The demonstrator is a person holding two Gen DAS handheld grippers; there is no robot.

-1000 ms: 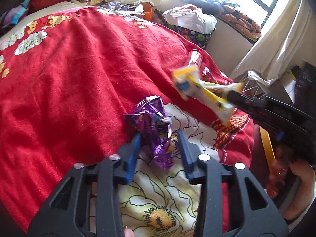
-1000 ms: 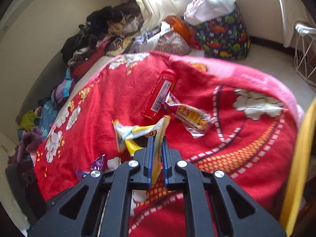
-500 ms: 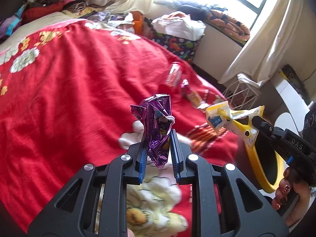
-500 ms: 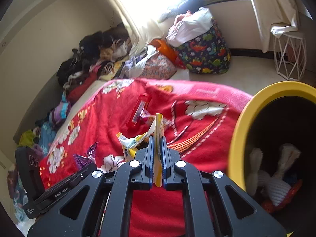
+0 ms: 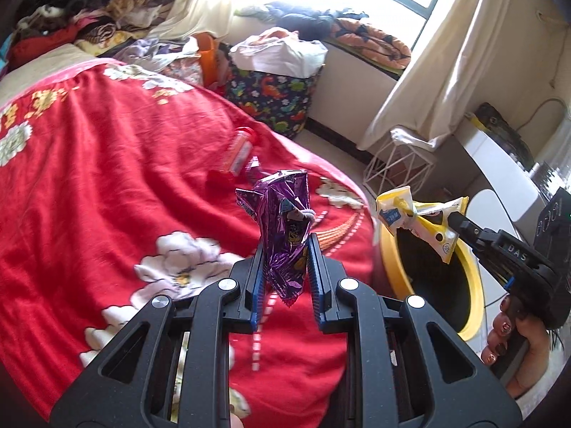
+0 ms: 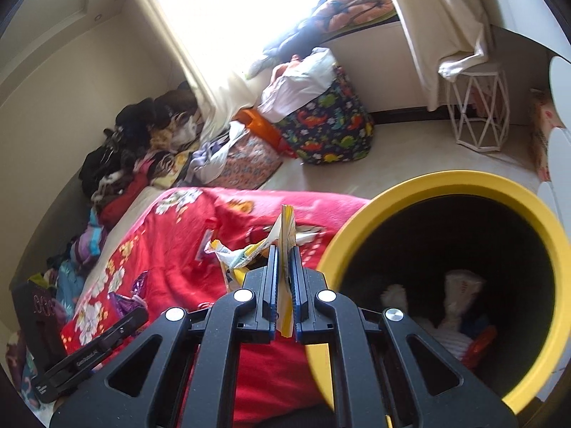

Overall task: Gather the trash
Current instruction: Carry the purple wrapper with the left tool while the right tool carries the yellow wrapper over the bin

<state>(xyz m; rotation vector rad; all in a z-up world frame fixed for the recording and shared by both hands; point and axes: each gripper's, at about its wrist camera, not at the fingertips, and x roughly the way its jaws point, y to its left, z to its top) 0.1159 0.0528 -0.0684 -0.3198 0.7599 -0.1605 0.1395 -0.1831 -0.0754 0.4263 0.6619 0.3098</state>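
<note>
My left gripper point(image 5: 285, 249) is shut on a crumpled purple foil wrapper point(image 5: 283, 224) and holds it up above the red blanket point(image 5: 107, 185). My right gripper point(image 6: 284, 249) is shut on a yellow and white wrapper point(image 6: 285, 228), which also shows in the left wrist view point(image 5: 414, 214) over the bin's rim. The yellow-rimmed bin point(image 6: 464, 182) stands right of the bed, with white and red trash point(image 6: 460, 285) inside. A red bottle point(image 5: 239, 153) and a small wrapper point(image 5: 254, 169) lie on the blanket further off.
A dinosaur-print bag point(image 6: 328, 132) stuffed with white cloth stands on the floor by the window. A white wire stool point(image 6: 478, 117) stands near the curtain. Clothes are piled point(image 6: 142, 142) along the bed's far side. A white table point(image 5: 499, 164) stands behind the bin.
Both grippers have lifted off the bed with their wrappers and swung right toward the bin. The left gripper closed on the purple wrapper. The bin has come into full view.
</note>
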